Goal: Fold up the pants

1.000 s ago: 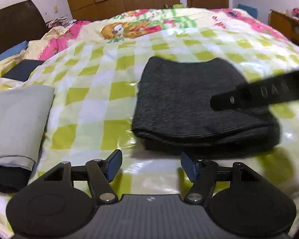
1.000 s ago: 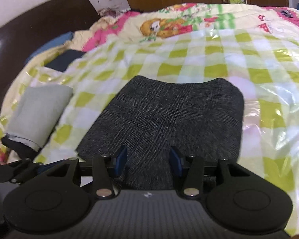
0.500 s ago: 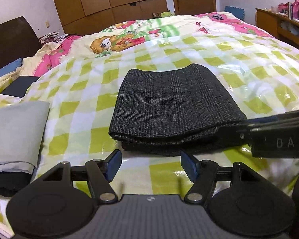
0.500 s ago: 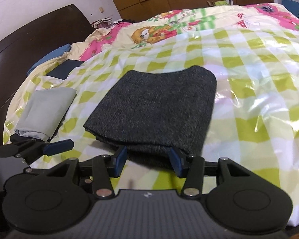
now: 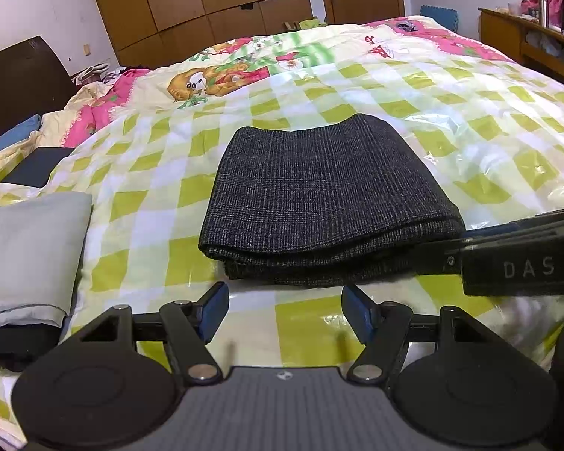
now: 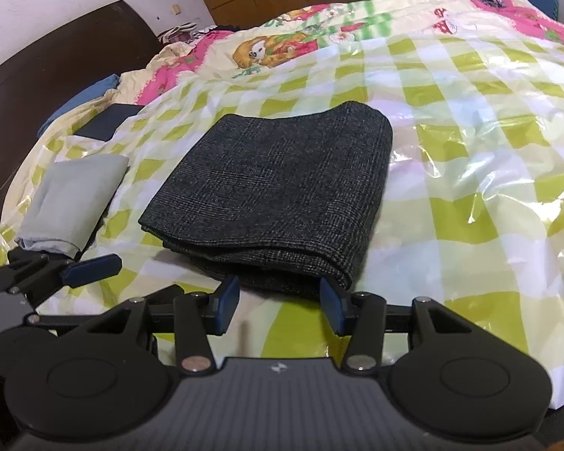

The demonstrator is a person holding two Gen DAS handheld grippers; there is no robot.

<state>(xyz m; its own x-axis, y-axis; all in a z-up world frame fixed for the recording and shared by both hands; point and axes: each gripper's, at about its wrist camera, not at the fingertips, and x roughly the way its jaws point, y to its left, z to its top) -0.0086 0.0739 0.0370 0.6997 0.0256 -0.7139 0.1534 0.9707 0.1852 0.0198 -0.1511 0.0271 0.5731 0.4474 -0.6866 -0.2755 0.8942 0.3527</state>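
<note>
Left wrist view alone shows desk beyond folded pants

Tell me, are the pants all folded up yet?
Looks nearly finished. The dark grey checked pants lie folded in a neat stacked rectangle on the green-and-white checked plastic sheet. Nothing is in hand: the left gripper and right gripper are open and empty. Perhaps only stacking it by the folded light grey garment remains.
</note>
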